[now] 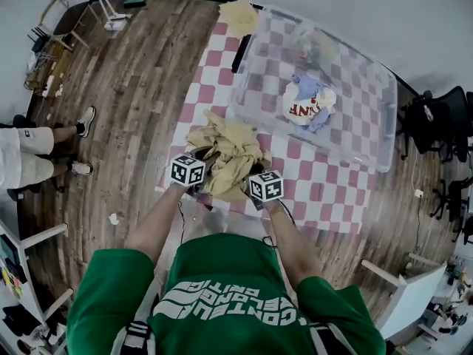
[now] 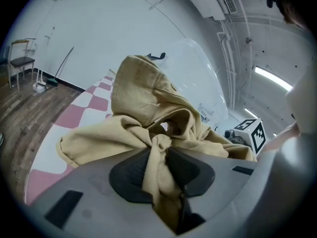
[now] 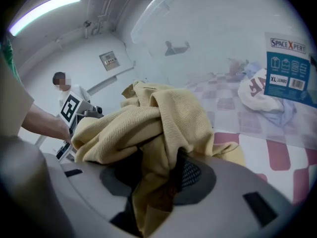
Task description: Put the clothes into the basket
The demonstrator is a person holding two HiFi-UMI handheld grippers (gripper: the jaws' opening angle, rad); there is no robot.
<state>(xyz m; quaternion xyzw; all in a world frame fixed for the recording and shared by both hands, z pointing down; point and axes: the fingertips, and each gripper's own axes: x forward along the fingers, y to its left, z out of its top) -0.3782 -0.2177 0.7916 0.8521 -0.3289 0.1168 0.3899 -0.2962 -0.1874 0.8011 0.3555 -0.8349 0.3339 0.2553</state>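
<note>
A tan garment (image 1: 229, 150) is bunched on the red-and-white checkered mat (image 1: 332, 191), in front of the clear plastic basket (image 1: 259, 72). My left gripper (image 1: 198, 187) is shut on its near left part; in the left gripper view the cloth (image 2: 143, 98) is pinched between the pads (image 2: 131, 175) of that gripper (image 2: 157, 170). My right gripper (image 1: 249, 182) is shut on the near right part; in the right gripper view a fold of the tan cloth (image 3: 168, 118) is squeezed in that gripper (image 3: 161, 175). A white and blue garment (image 1: 307, 103) lies inside the basket.
A person (image 1: 29, 150) stands on the wooden floor at the left. A yellow cloth (image 1: 238, 13) and a black object (image 1: 242, 52) lie at the mat's far end. Office chairs (image 1: 436, 120) stand at the right. The basket carries a blue label (image 3: 290, 76).
</note>
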